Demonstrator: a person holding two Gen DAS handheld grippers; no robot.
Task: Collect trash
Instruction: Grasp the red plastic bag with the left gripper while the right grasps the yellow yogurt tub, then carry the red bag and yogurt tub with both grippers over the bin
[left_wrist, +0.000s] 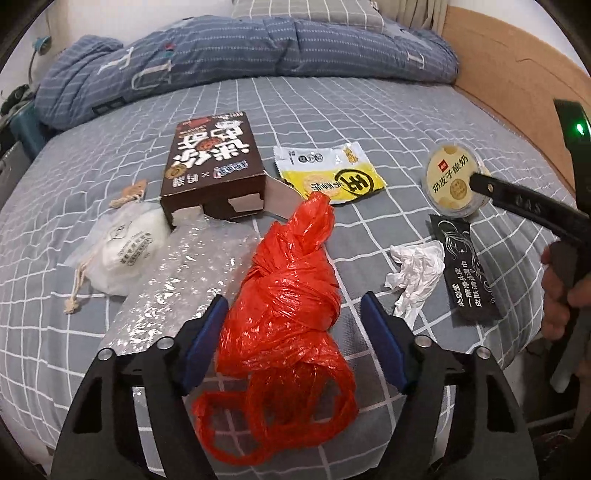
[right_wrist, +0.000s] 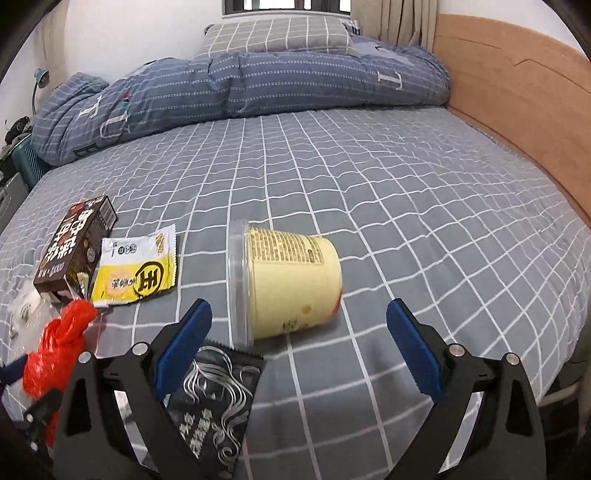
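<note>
Both wrist cameras look low and forward across the bed (left_wrist: 369, 122) toward the folded quilt (right_wrist: 258, 81). The left one sits close over the red bag (left_wrist: 288, 295); both views share the brown box (right_wrist: 75, 247) and the yellow wrapper (left_wrist: 332, 173).

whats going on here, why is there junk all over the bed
A person with a gripper in each hand is collecting trash off the bed. The left gripper is open around a knotted red bag, not yet closed on it. The right gripper is open, facing a yellow cup lying on its side. A brown box, yellow wrapper, tissue and black sachet still lie loose.
</note>
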